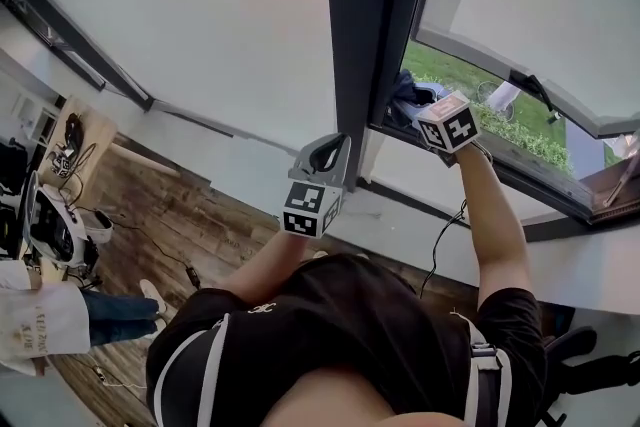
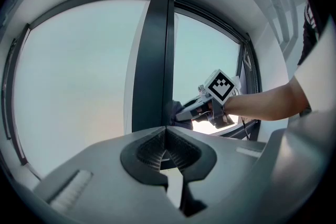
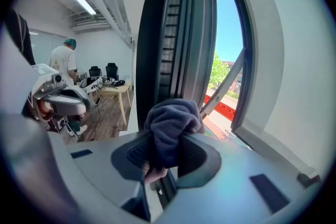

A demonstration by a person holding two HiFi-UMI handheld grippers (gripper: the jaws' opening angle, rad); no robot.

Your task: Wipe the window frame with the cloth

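The dark window frame's upright post point(image 1: 360, 35) runs between two panes. My right gripper point(image 1: 425, 110) is shut on a bunched grey-blue cloth point(image 1: 405, 95) and holds it against the post's right side, at the open sash. In the right gripper view the cloth point(image 3: 173, 123) bulges out between the jaws of the right gripper point(image 3: 167, 157), touching the frame's ribbed channel point(image 3: 170, 34). My left gripper point(image 1: 330, 155) hangs just left of the post, lower down, shut with nothing in it. The left gripper point(image 2: 166, 132) faces the post point(image 2: 152, 60), with the right gripper point(image 2: 202, 107) and cloth point(image 2: 176, 110) beyond.
The open sash point(image 1: 560, 25) swings outward over grass point(image 1: 500, 125). A cable point(image 1: 440, 235) hangs below the sill. A person point(image 1: 60, 315) stands on the wooden floor at lower left. Deeper in the room stands another person point(image 3: 64, 60), by a table with chairs point(image 3: 110, 84).
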